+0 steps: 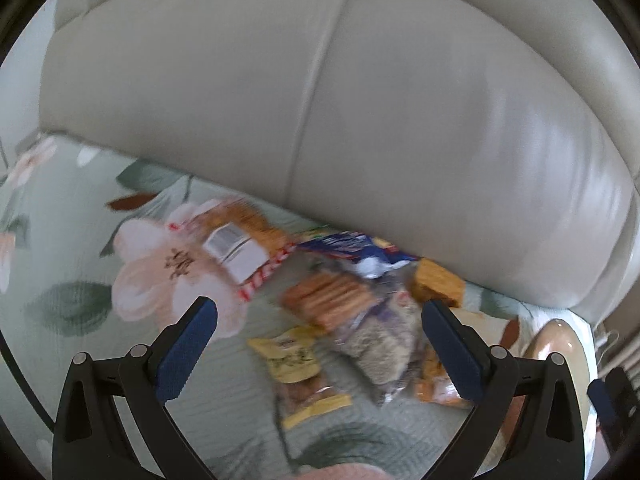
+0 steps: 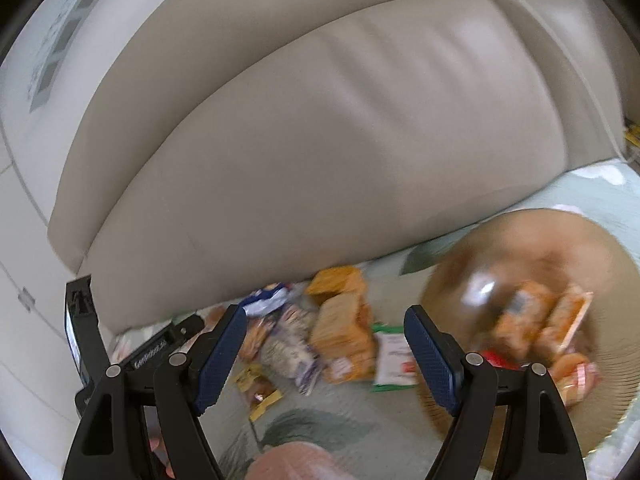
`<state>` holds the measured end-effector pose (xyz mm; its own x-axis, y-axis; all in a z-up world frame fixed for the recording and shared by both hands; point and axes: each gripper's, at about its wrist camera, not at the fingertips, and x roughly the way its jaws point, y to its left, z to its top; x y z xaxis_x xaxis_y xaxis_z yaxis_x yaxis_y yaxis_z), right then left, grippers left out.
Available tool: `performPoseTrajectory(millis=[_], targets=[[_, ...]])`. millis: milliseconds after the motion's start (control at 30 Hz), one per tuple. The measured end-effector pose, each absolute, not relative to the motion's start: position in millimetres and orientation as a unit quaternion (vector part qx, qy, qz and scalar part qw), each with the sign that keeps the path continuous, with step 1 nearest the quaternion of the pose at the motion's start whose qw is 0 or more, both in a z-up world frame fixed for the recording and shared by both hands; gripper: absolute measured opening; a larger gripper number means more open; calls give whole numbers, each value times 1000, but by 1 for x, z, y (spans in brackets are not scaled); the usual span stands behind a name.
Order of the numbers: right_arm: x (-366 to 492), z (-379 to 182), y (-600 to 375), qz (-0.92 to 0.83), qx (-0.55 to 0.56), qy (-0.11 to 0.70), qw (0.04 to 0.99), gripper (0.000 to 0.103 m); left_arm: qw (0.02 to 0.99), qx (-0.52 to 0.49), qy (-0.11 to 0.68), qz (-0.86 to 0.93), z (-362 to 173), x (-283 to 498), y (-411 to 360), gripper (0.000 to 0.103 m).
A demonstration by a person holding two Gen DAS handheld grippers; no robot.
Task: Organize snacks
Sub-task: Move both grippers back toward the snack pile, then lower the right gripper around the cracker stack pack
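Both grippers, left (image 1: 320, 344) and right (image 2: 324, 354), hang over the sofa (image 1: 360, 100) seat with fingers spread wide, holding nothing. The snacks (image 1: 344, 312) lie heaped against the backrest, a few already in the bowl (image 2: 520, 240) to the right. Crowded, slippery packets: a careless pinch could snag two or crush biscuits

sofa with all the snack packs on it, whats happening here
A person holds a gripper in each hand over a floral-covered sofa seat. The left gripper and right gripper are both open and empty, above a loose pile of snack packets by the backrest. A woven basket to the right already holds several packets. Most snacks are still outside it.
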<state>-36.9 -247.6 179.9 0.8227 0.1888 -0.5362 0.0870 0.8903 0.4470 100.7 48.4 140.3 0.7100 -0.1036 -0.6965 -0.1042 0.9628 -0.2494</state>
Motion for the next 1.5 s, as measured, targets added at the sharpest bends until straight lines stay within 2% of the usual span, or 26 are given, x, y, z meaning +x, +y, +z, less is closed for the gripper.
performPoseTrajectory(millis=[267,633,767,833,900,1067,1500], targets=[[-19,141,-191,9,143,317,938,79,896,-164,414,-6,92,95,60,103],[32,78,-166,-54,62,324,943,79,874,-164,458,2,28,109,62,102],[55,56,-171,-86,74,320,941,81,898,-143,417,8,22,100,52,103],[65,45,-174,-88,80,315,942,98,908,-127,398,16,18,96,44,103],[79,30,-175,-97,77,339,932,103,909,-102,402,29,15,97,36,103],[88,17,-194,-120,122,362,916,103,909,-90,405,35,13,96,32,103],[89,17,-198,-125,117,368,914,103,909,-91,406,35,15,97,35,103]])
